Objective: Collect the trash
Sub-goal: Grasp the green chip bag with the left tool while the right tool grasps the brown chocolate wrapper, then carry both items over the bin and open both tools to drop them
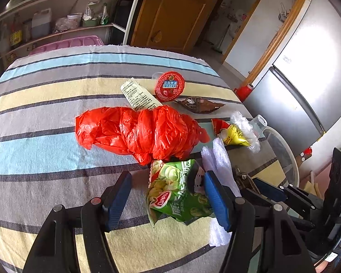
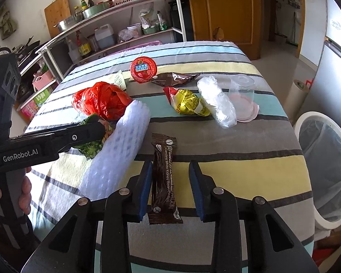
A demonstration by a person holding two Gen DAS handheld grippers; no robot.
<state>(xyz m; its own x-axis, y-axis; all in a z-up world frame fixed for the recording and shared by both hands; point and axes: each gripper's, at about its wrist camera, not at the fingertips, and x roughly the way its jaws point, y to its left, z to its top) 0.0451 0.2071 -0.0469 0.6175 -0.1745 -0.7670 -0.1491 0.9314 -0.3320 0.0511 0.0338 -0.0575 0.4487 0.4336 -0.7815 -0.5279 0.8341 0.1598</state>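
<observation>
Left wrist view: left gripper [image 1: 167, 199] low over the striped desk [image 1: 45, 118], jaws spread, green snack bag [image 1: 177, 193] between them, touching the right pad only. Just beyond, crumpled red plastic bag [image 1: 138, 132]; white foam sheet [image 1: 218, 159] to the right. Farther back, printed white wrapper [image 1: 138, 95], red-lidded jelly cup [image 1: 169, 86], dark brown wrapper [image 1: 199, 105], yellow wrapper [image 1: 233, 135]. Past the desk edge, white-rimmed bin [image 1: 291, 159].

Right wrist view: right gripper [image 2: 170, 188] level above the near desk edge, jaws apart astride a brown coffee sachet [image 2: 164, 179] lying flat, left pad just beside it, right pad clear. At left, the other gripper held in a hand [image 2: 22, 193], tips at the green bag. Upturned clear cup [image 2: 243, 95] on a pink lid [image 2: 250, 113] beside crumpled clear plastic [image 2: 216, 100]. Bin lined with a clear bag, contents not discernible.
</observation>
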